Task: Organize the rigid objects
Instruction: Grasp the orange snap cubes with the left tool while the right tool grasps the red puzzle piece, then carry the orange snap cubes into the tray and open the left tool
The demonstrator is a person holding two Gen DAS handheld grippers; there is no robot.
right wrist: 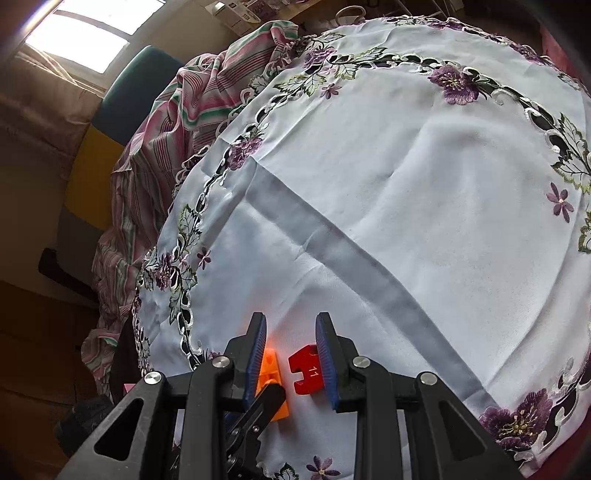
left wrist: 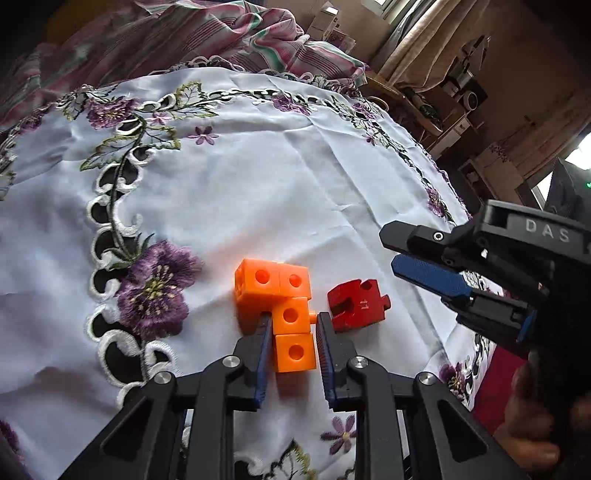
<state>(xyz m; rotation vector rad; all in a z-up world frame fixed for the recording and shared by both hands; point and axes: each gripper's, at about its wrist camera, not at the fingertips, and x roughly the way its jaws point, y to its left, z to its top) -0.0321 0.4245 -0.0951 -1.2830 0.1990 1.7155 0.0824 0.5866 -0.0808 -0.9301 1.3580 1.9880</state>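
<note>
An orange piece of linked cubes (left wrist: 280, 299) lies on the white embroidered tablecloth (left wrist: 258, 177). A red puzzle-shaped block (left wrist: 356, 305) marked 11 lies just right of it. My left gripper (left wrist: 293, 325) is open, its blue pads on either side of the orange piece's near cubes, not pressing them. My right gripper (left wrist: 391, 249) is open and empty, hovering above and right of the red block. In the right wrist view the right gripper (right wrist: 290, 332) is open above the red block (right wrist: 304, 371) and the orange piece (right wrist: 271, 373); a left fingertip (right wrist: 271, 397) shows there.
A striped pink cloth (left wrist: 221, 33) is bunched at the table's far edge. Shelves with clutter (left wrist: 461, 92) stand beyond the table on the right. The tablecloth (right wrist: 406, 166) stretches wide and flat ahead of the right gripper.
</note>
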